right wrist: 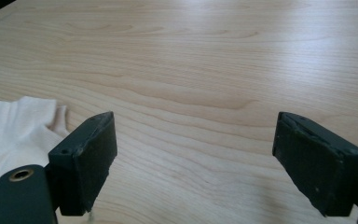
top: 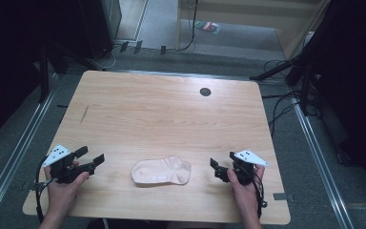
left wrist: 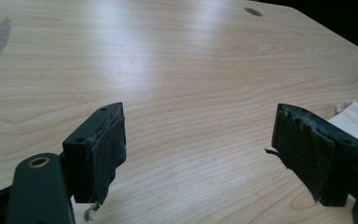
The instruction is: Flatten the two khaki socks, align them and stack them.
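Observation:
A pale pink sock point(top: 162, 171) lies flat near the front edge of the wooden table point(top: 162, 114), between the two hands. My left gripper point(top: 91, 158) is held to the sock's left, apart from it, jaws open and empty. In the left gripper view the left gripper point(left wrist: 200, 154) is over bare wood and a corner of the sock point(left wrist: 356, 116) shows at the right edge. My right gripper point(top: 222, 162) sits to the sock's right, open and empty. In the right gripper view the right gripper point(right wrist: 193, 154) also spans bare wood, with the sock point(right wrist: 14, 133) at the left.
A small dark round hole point(top: 205, 91) sits near the table's far edge, and a dark smear point(top: 84, 113) marks the left side. Cables and dark stands lie on the floor around the table.

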Demonstrator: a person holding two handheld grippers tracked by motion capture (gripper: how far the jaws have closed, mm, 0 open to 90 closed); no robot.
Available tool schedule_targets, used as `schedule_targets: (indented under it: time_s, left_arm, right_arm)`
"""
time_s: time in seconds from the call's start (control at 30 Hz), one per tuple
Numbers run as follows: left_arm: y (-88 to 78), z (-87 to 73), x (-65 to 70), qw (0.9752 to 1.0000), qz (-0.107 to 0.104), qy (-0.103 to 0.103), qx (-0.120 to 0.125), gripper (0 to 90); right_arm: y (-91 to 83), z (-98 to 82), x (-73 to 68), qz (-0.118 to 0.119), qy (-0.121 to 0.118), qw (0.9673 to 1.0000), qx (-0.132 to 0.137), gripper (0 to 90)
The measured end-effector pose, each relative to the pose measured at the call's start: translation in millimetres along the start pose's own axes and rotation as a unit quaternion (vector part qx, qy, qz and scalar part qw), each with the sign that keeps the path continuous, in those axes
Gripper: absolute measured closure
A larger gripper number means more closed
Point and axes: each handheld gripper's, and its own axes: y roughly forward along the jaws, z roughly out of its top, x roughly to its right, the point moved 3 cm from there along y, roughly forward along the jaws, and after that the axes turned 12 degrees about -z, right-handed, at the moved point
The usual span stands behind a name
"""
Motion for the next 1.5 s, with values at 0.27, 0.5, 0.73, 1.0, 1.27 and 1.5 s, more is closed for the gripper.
schedule_targets:
  time_s: [0.27,0.5,0.73,1.0,1.27,1.5]
  left_arm:
    - [-12.1,-1.8,-11.5,0.9999,0.014,-0.003,0.003,14.0]
    - [-21.8,-4.1,-17.7,0.9998,0.020,-0.001,0.003,12.5]
    - [-30.9,-8.9,-26.6,0.9994,0.032,-0.009,-0.001,12.5]
    - [-42.0,-13.4,-32.0,0.9987,0.050,-0.003,-0.010,12.7]
    - [-50.3,-19.1,-33.4,0.9979,0.061,0.004,-0.021,13.5]
    - [-53.9,-21.4,-34.6,0.9975,0.065,0.008,-0.025,13.4]
  right_arm:
    - [-4.6,-4.5,18.5,-0.019,0.008,0.9998,-0.005,13.6]
    - [-10.3,-9.0,34.1,-0.032,0.018,0.9993,-0.007,13.6]
    - [-16.7,-16.1,47.6,-0.042,0.019,0.9988,-0.014,13.5]
    - [-25.5,-23.5,61.6,-0.054,0.025,0.9981,-0.016,13.5]
    - [-34.5,-30.6,75.3,-0.065,0.037,0.9971,-0.016,13.5]
    - [-42.7,-35.1,84.4,-0.068,0.041,0.9968,-0.011,13.5]
